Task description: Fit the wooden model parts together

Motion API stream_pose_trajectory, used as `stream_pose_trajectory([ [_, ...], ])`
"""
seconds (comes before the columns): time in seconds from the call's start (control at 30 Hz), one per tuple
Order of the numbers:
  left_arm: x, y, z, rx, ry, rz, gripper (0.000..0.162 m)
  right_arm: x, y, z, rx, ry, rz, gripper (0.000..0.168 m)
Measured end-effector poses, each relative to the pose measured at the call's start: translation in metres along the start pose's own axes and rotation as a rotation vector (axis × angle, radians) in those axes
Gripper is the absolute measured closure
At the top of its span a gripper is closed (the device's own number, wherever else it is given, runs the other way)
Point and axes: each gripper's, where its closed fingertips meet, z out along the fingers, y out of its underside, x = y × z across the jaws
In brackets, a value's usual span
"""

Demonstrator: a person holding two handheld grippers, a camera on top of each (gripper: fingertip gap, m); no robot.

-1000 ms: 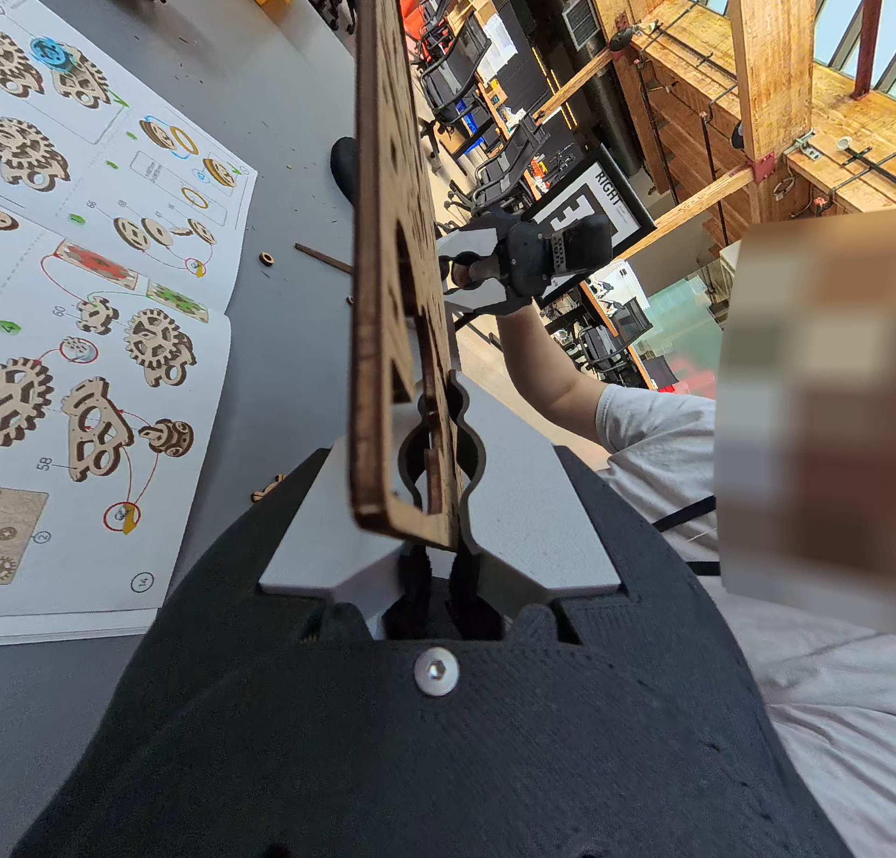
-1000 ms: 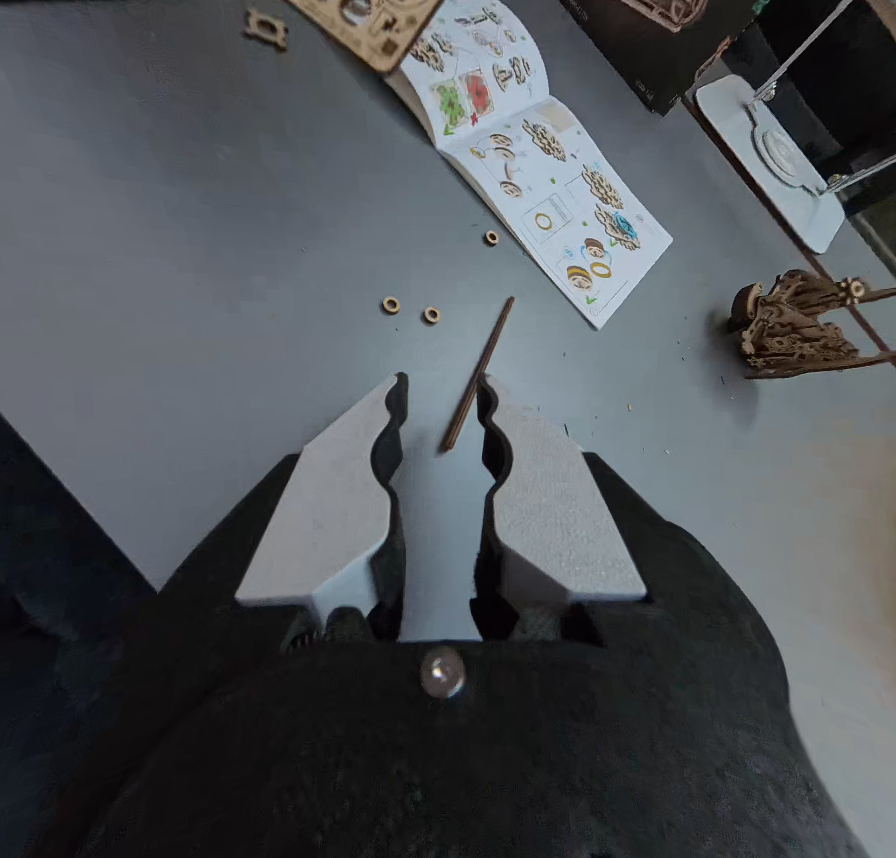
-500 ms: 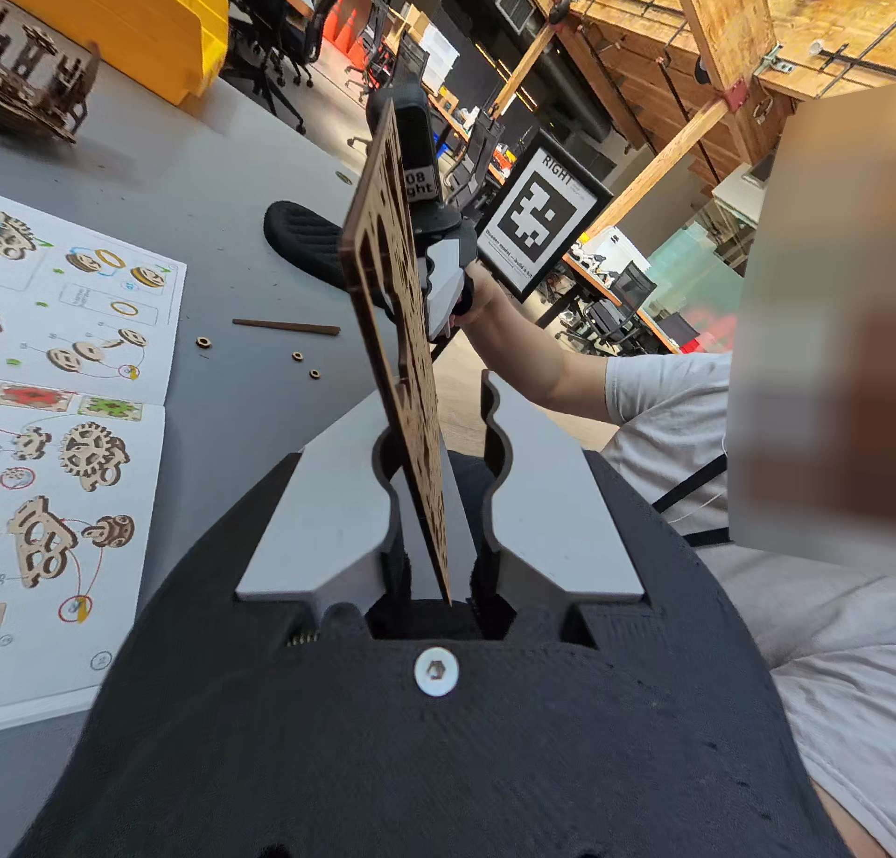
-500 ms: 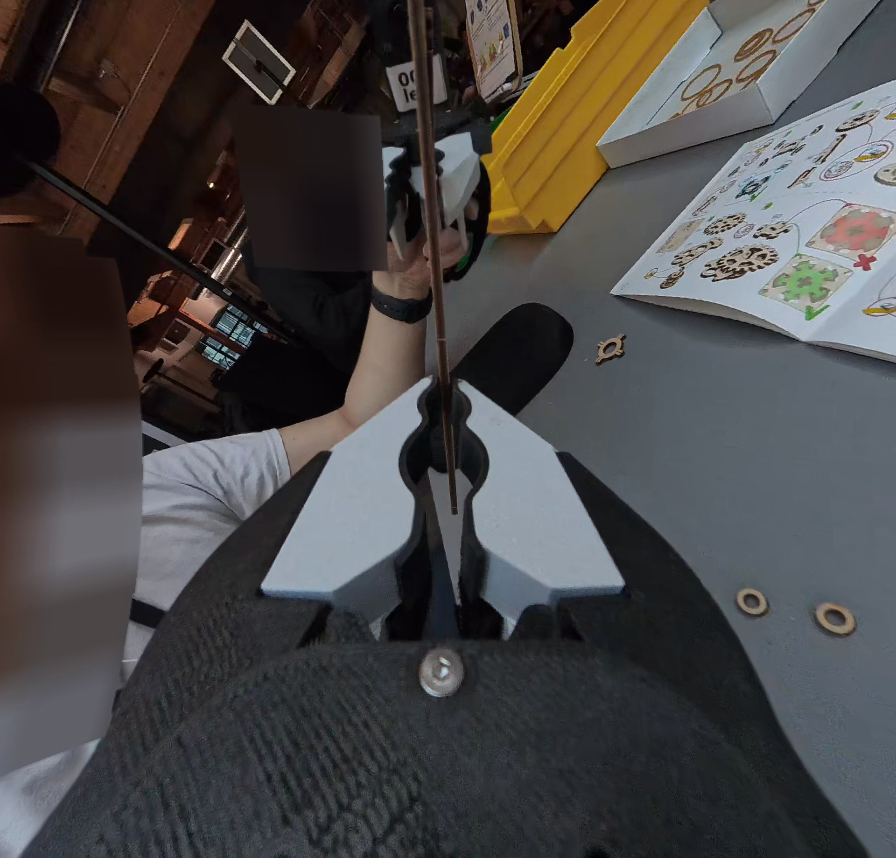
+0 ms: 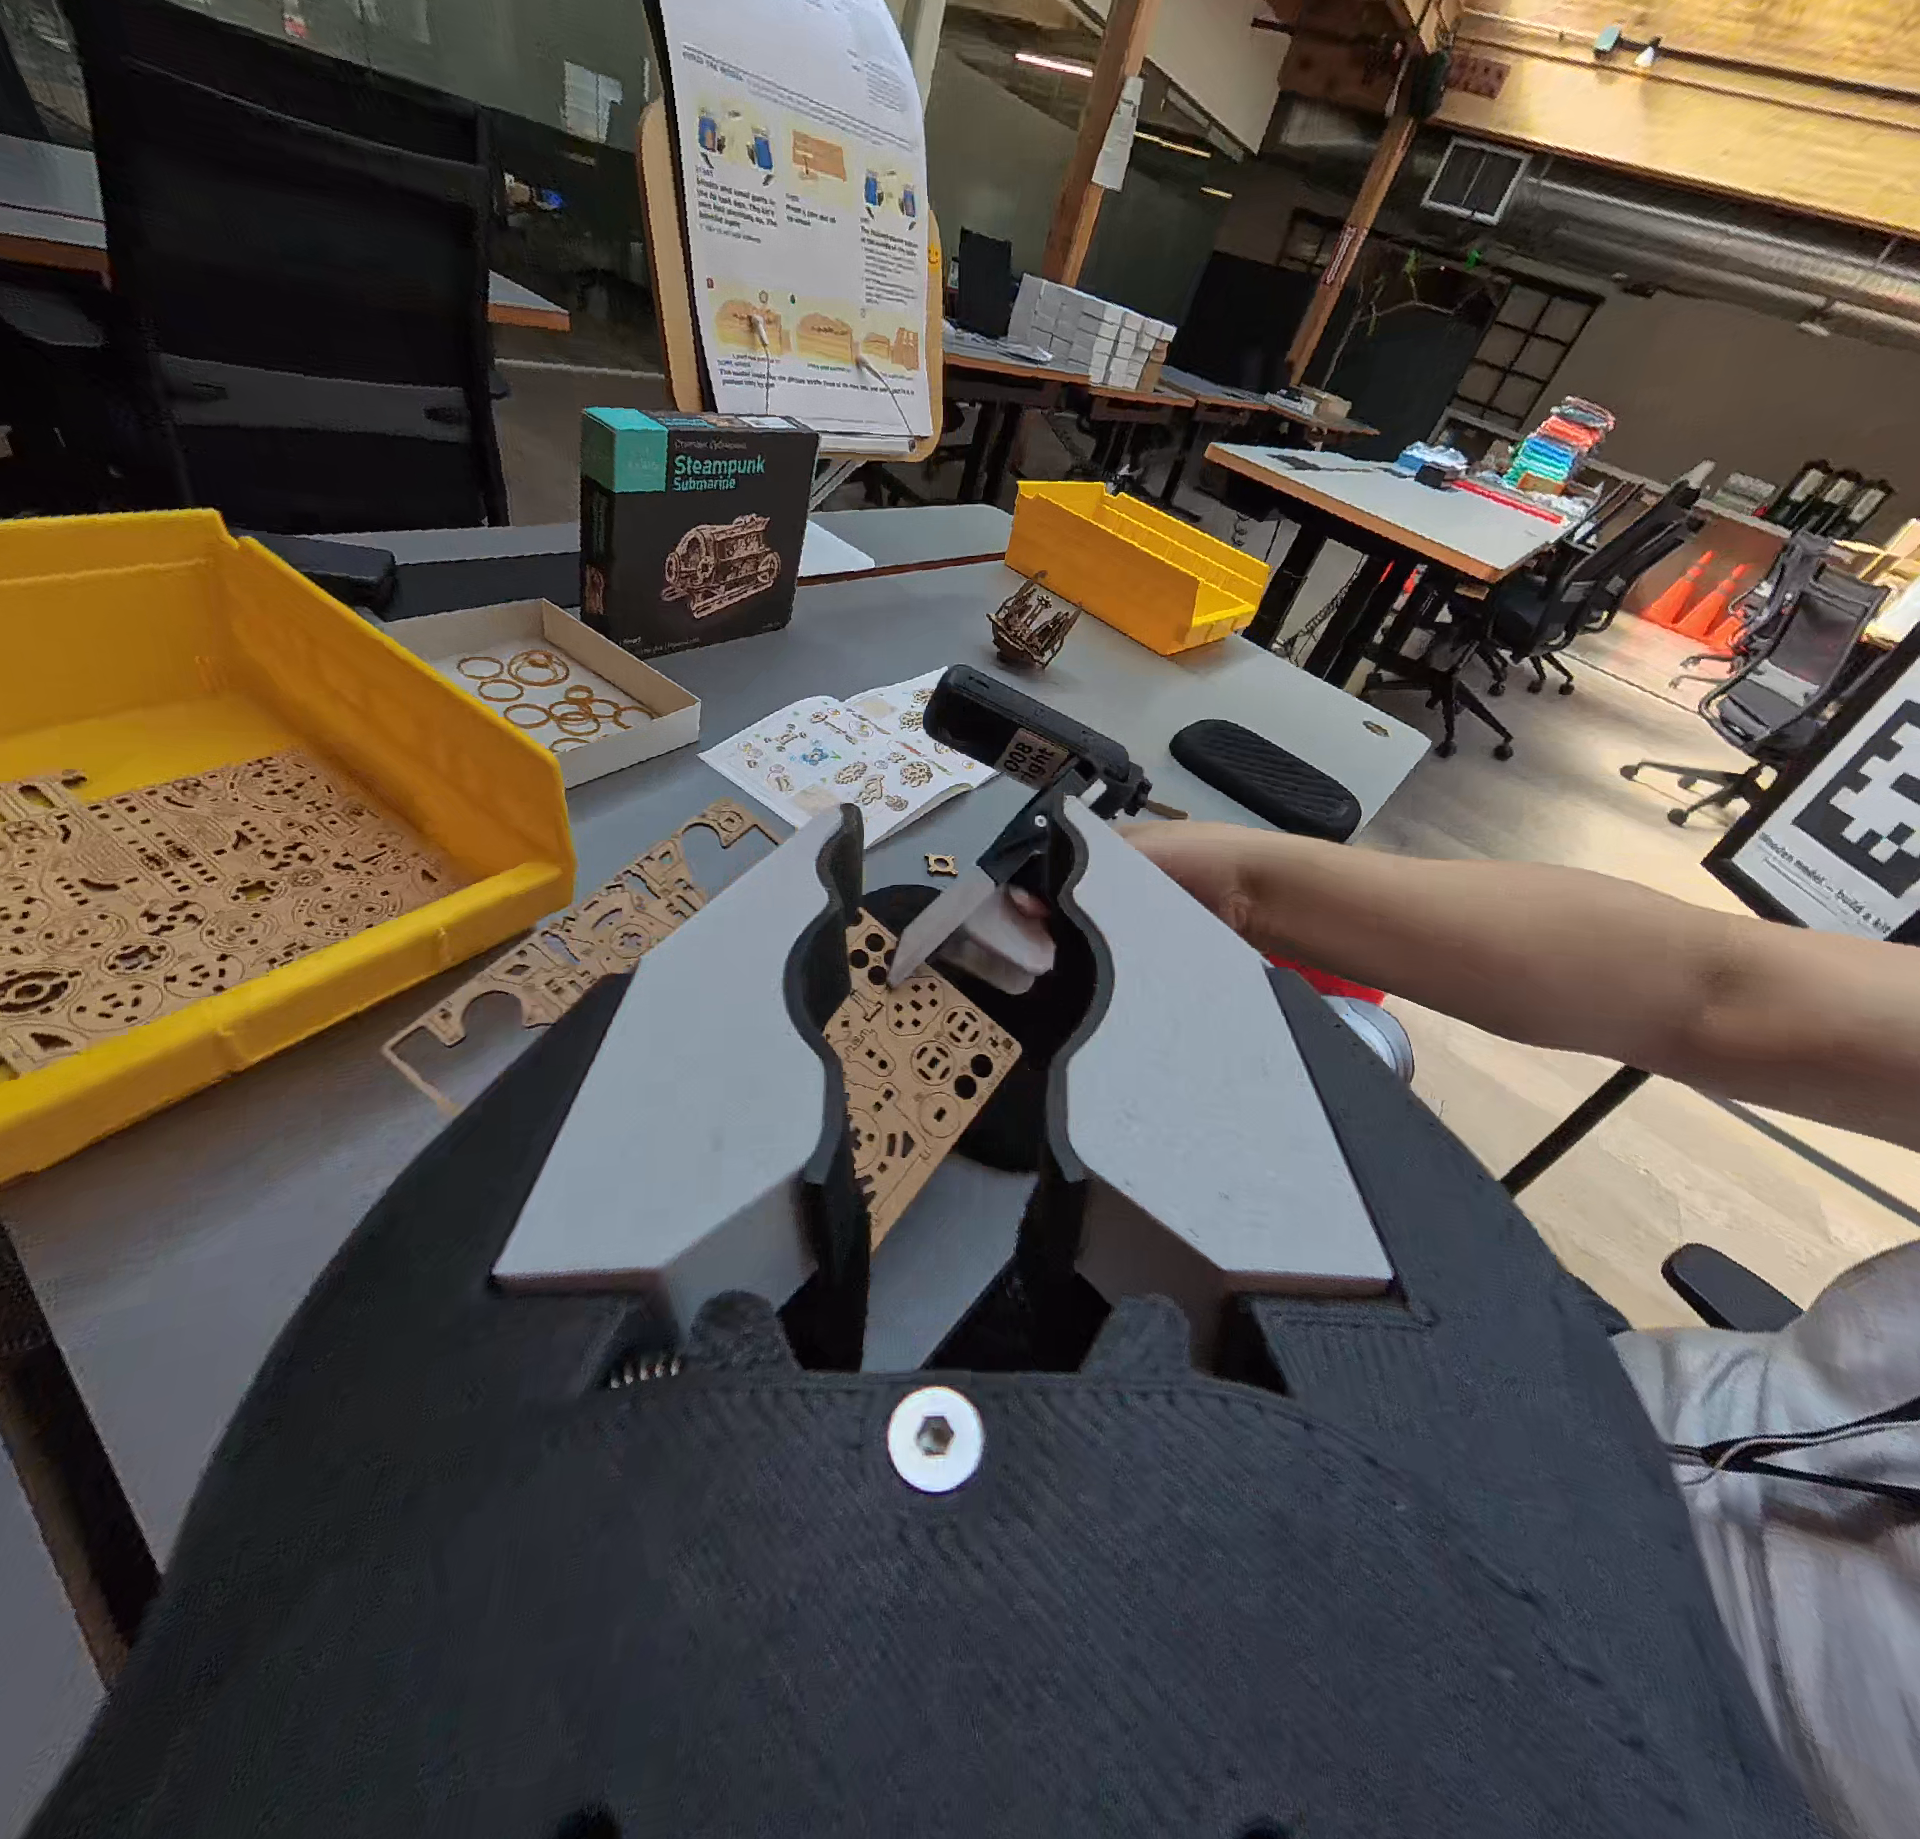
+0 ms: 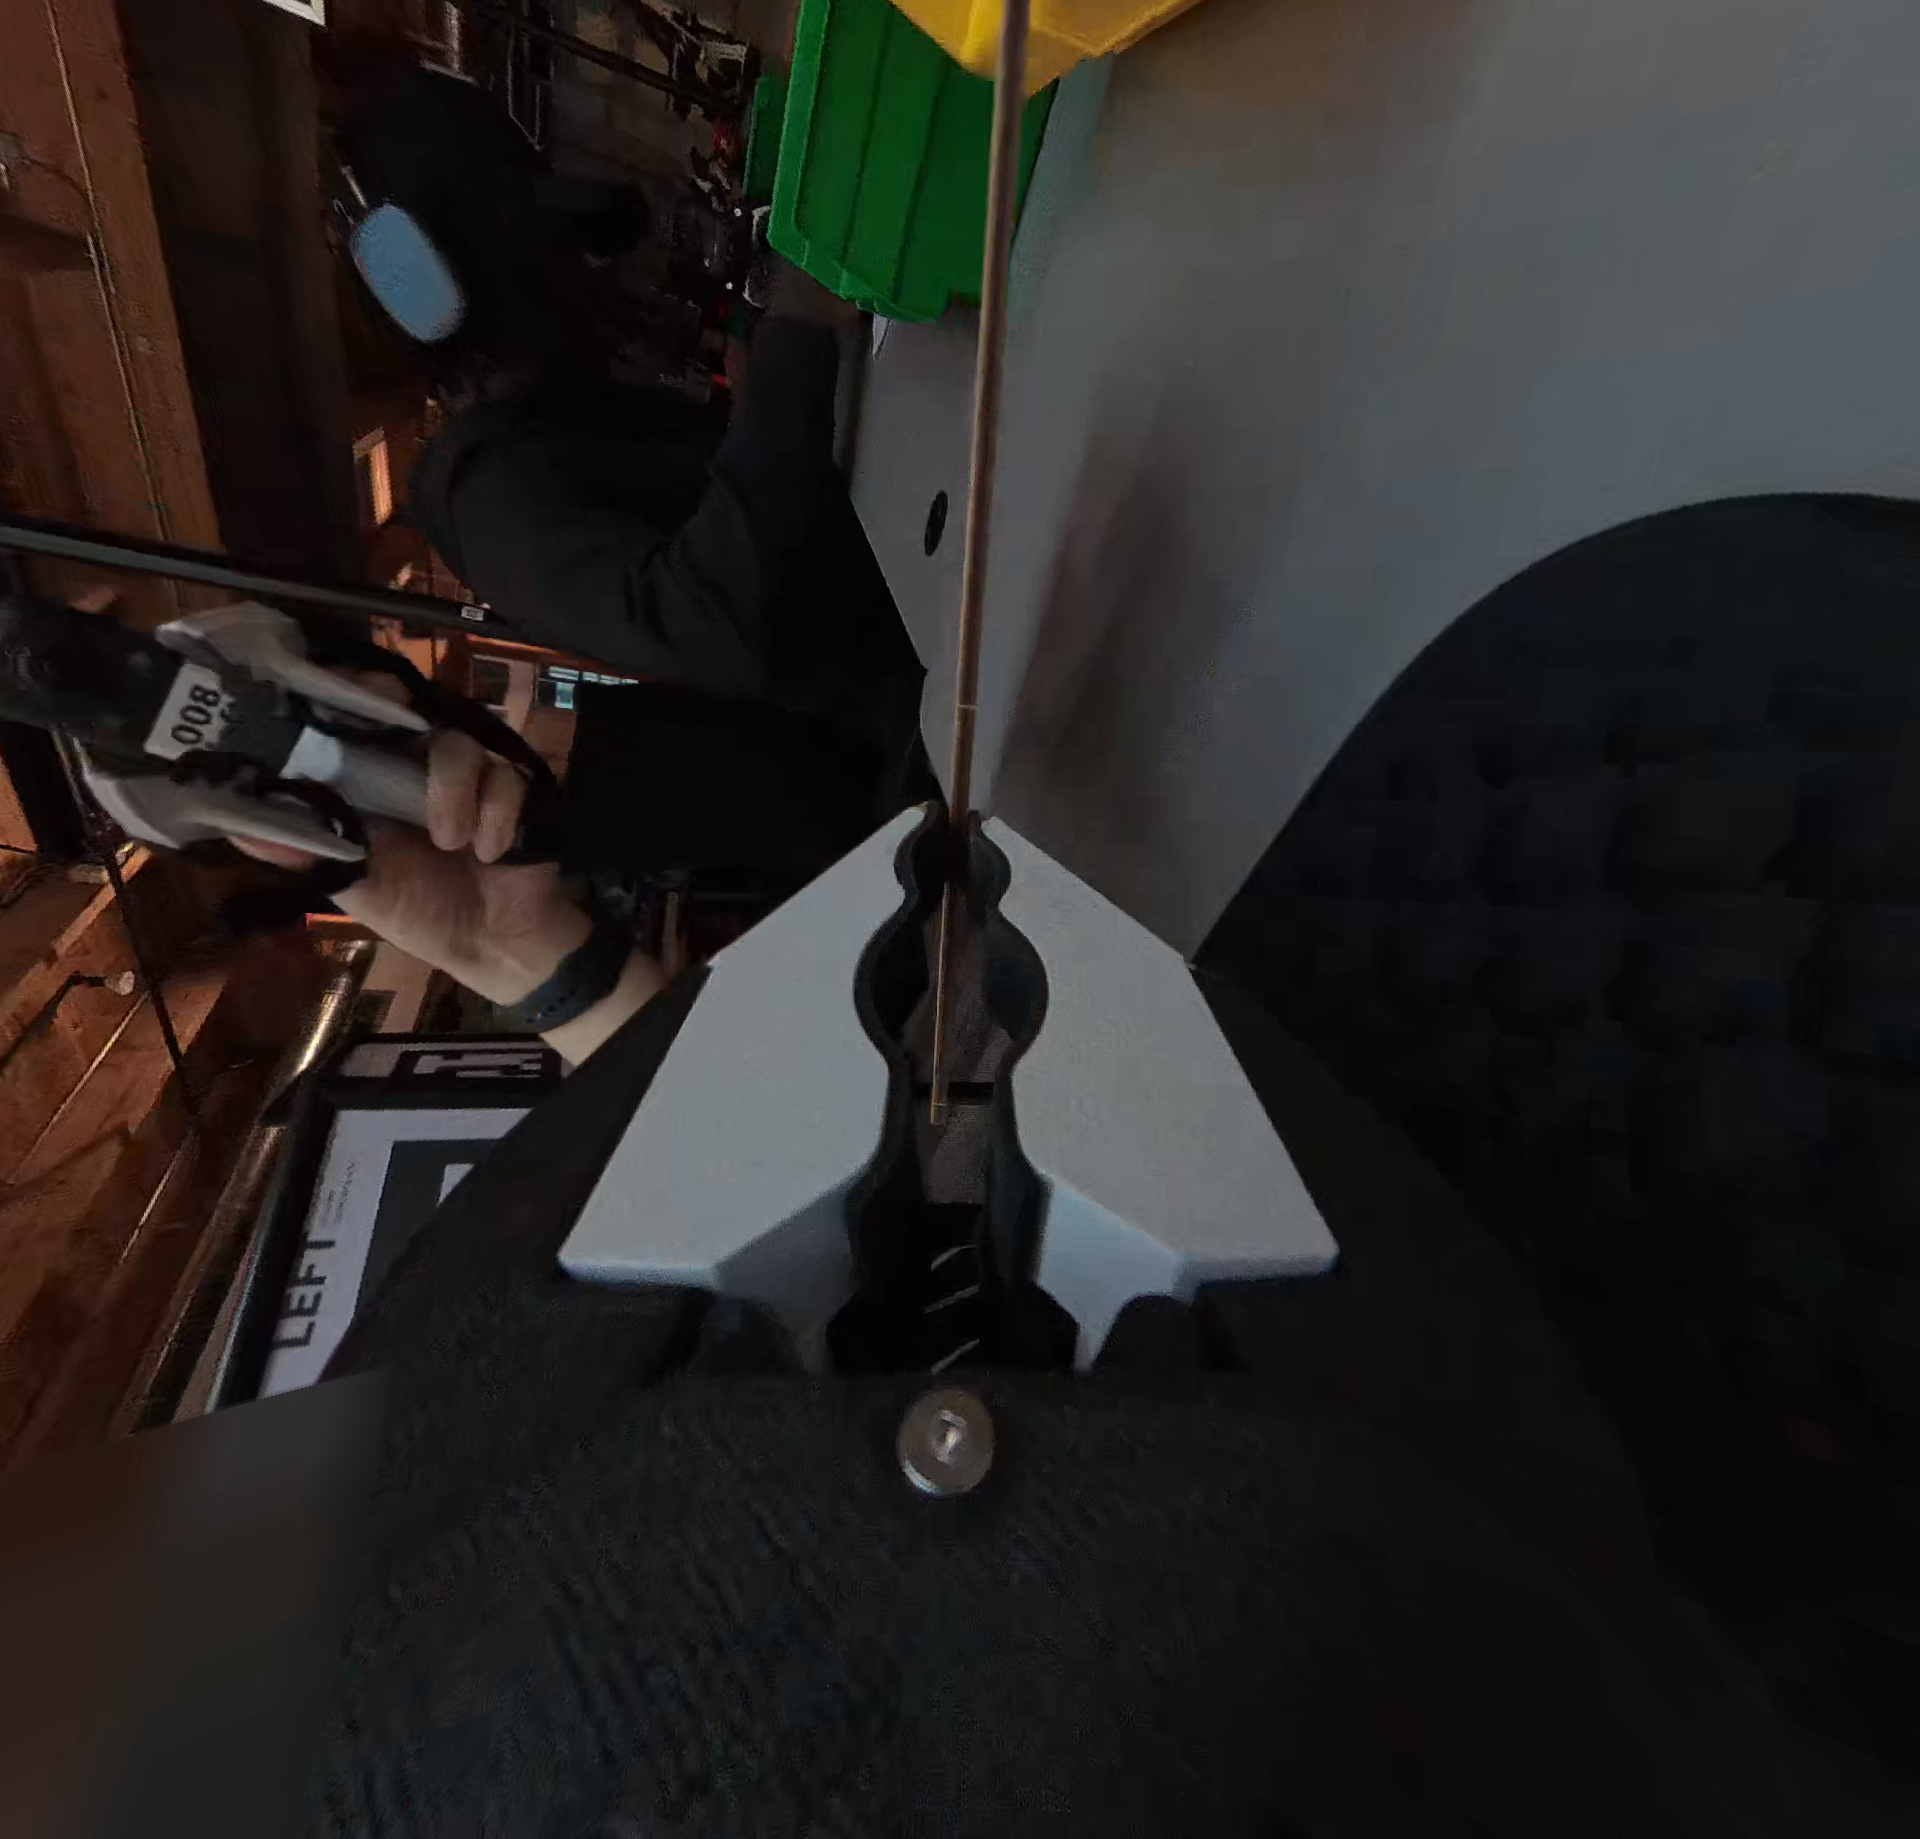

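A small laser-cut wooden parts sheet shows through the gap of my left gripper. That gripper is open, its jaws wide apart and not clamping the sheet. My right gripper comes in from the right and pinches the sheet's far end. In the right wrist view my right gripper is shut on the sheet, seen edge-on as a thin strip running upward. My left gripper is off to the left there, in a hand.
A yellow bin of wooden sheets sits left. An emptied sheet frame lies on the grey table. Behind are a white box of rings, the kit box, an open booklet, a part-built model, a black pad and a second yellow bin. Tip to tip, the grippers are about 20 centimetres apart.
My left gripper opened and let go of the sheet, then drew back. My right gripper came up from the table, closed on the sheet and now carries it.
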Motion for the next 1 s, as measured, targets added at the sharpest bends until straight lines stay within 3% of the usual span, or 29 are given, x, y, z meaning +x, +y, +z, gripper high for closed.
stream_pose_trajectory([
  [0.13, 0.006, 0.033, -0.035, 0.028, -0.055, -0.069, 0.133, 0.007, 0.000, 0.039, 0.001, 0.081, 0.126, 0.168],
  [0.27, 0.023, 0.060, -0.043, -0.044, -0.046, -0.058, 0.134, 0.021, 0.002, 0.054, 0.054, 0.145, 0.212, 0.164],
  [0.37, 0.039, 0.066, -0.043, -0.066, -0.023, -0.052, 0.133, 0.035, 0.009, 0.052, 0.054, 0.261, 0.205, 0.141],
  [0.6, 0.090, 0.056, -0.036, 0.028, 0.053, -0.077, 0.128, 0.011, 0.015, 0.015, -0.074, 0.560, 0.072, 0.121],
  [0.7, 0.112, 0.045, -0.028, 0.112, 0.060, -0.041, 0.128, -0.052, 0.026, -0.012, -0.187, 0.524, -0.162, 0.130],
  [0.77, 0.126, 0.045, -0.020, 0.142, 0.044, 0.028, 0.126, -0.099, 0.054, -0.045, -0.149, 0.455, -0.481, 0.133],
  [0.83, 0.131, 0.050, -0.009, 0.163, -0.016, 0.110, 0.123, -0.117, 0.085, -0.104, 0.019, 0.511, -0.868, 0.130],
  [0.93, 0.131, 0.059, 0.015, 0.207, -0.131, 0.249, 0.119, -0.111, 0.114, -0.212, 0.559, 0.659, -1.382, 0.126],
  [1.0, 0.128, 0.068, 0.037, 0.208, -0.221, 0.353, 0.119, -0.088, 0.131, -0.243, 0.644, 0.548, -1.360, 0.119],
])
